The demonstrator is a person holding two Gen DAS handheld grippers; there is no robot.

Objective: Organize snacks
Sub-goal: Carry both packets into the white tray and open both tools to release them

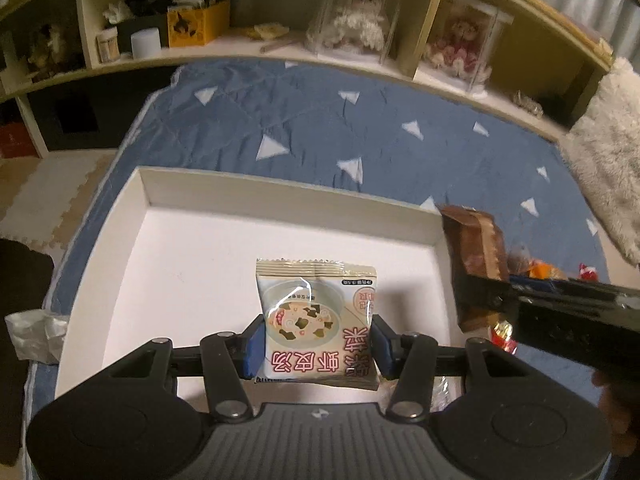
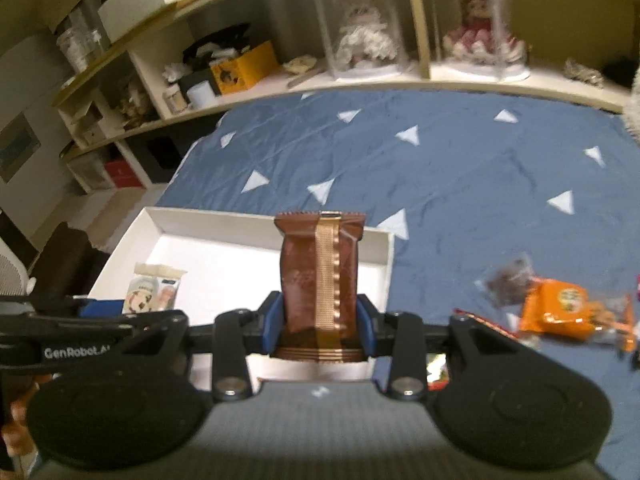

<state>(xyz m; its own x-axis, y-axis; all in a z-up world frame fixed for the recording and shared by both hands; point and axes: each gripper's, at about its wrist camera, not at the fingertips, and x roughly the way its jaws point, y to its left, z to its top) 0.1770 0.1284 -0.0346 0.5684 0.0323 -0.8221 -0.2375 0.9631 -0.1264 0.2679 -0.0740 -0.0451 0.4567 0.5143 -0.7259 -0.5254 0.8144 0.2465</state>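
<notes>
My left gripper (image 1: 318,346) is shut on a pale soup packet (image 1: 318,312) with red Chinese letters, held over the white box (image 1: 240,192). My right gripper (image 2: 318,320) is shut on a brown snack packet (image 2: 320,272), held above the box's right rim (image 2: 386,264). The brown packet also shows in the left wrist view (image 1: 478,248), at the box's right edge, with the right gripper's black body beside it. The soup packet shows small in the right wrist view (image 2: 154,290), inside the box.
The box lies on a blue quilt with white triangles (image 1: 360,128). Loose snacks lie on the quilt to the right, among them an orange packet (image 2: 560,312). Low shelves with doll cases (image 2: 364,36) stand behind. A furry throw (image 1: 608,152) is at far right.
</notes>
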